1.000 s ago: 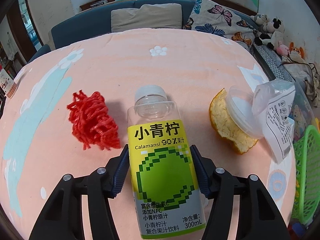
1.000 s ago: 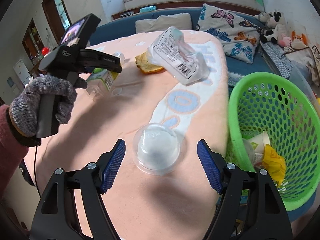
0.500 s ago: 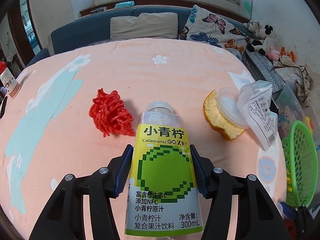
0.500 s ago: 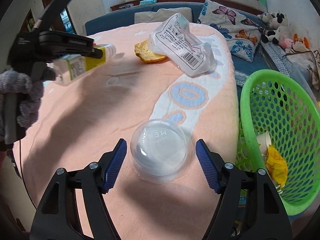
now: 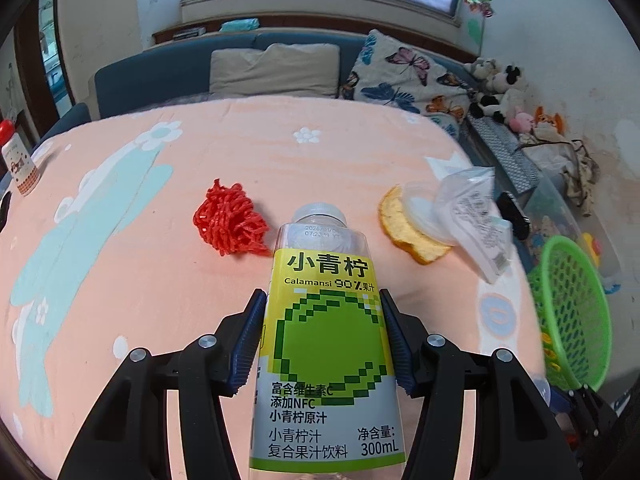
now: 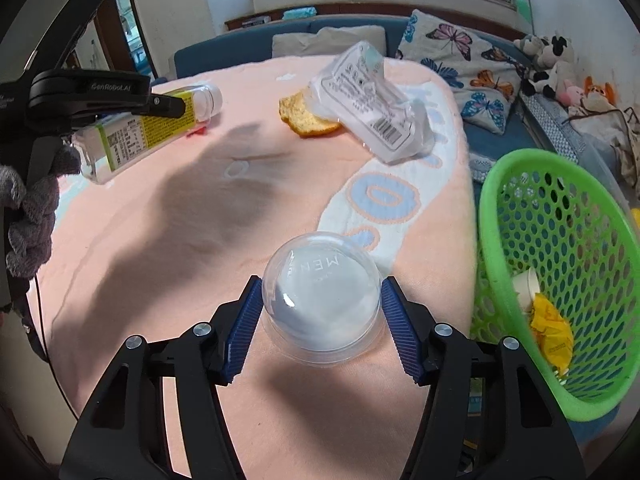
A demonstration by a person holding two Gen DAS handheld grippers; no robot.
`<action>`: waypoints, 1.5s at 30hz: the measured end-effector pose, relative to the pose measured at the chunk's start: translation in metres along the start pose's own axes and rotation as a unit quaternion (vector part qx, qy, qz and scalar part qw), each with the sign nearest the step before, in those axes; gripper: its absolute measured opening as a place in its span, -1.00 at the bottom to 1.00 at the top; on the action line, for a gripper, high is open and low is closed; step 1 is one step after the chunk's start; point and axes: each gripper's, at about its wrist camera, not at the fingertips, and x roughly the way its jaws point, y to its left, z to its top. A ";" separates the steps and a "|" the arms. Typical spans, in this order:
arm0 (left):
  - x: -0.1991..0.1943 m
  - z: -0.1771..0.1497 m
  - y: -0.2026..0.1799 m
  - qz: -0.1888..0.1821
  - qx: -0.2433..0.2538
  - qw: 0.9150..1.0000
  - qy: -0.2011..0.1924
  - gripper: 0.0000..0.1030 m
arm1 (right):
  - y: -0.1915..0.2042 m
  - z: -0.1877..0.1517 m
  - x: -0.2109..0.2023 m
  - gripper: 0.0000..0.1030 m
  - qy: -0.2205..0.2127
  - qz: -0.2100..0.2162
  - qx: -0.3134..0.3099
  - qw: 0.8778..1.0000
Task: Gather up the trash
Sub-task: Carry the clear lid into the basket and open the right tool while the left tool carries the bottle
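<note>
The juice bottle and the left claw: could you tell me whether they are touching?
Touching. The left wrist view shows both blue pads pressed against the label of the juice bottle, held by the left claw above the table.

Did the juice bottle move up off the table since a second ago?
Yes. The juice bottle, shut in the left gripper, was down on the pink tablecloth beside the orange peel earlier; now it hangs tilted above the cloth, left of the peel.
</note>
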 end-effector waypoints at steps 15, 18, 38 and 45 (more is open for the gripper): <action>-0.040 -0.006 -0.059 -0.068 0.048 0.996 -0.034 0.05 | -0.035 0.002 -0.058 0.18 -0.048 -0.020 0.028 0.998; -0.042 -0.007 -0.075 -0.078 0.057 0.995 -0.035 0.05 | -0.047 -0.001 -0.068 0.18 -0.053 -0.023 0.041 0.997; -0.050 -0.005 -0.183 -0.137 0.135 0.981 -0.039 0.05 | -0.167 -0.018 -0.104 0.19 -0.064 -0.125 0.138 0.981; -0.046 -0.004 -0.214 -0.154 0.158 0.975 -0.036 0.05 | -0.193 -0.026 -0.095 0.19 -0.051 -0.137 0.166 0.975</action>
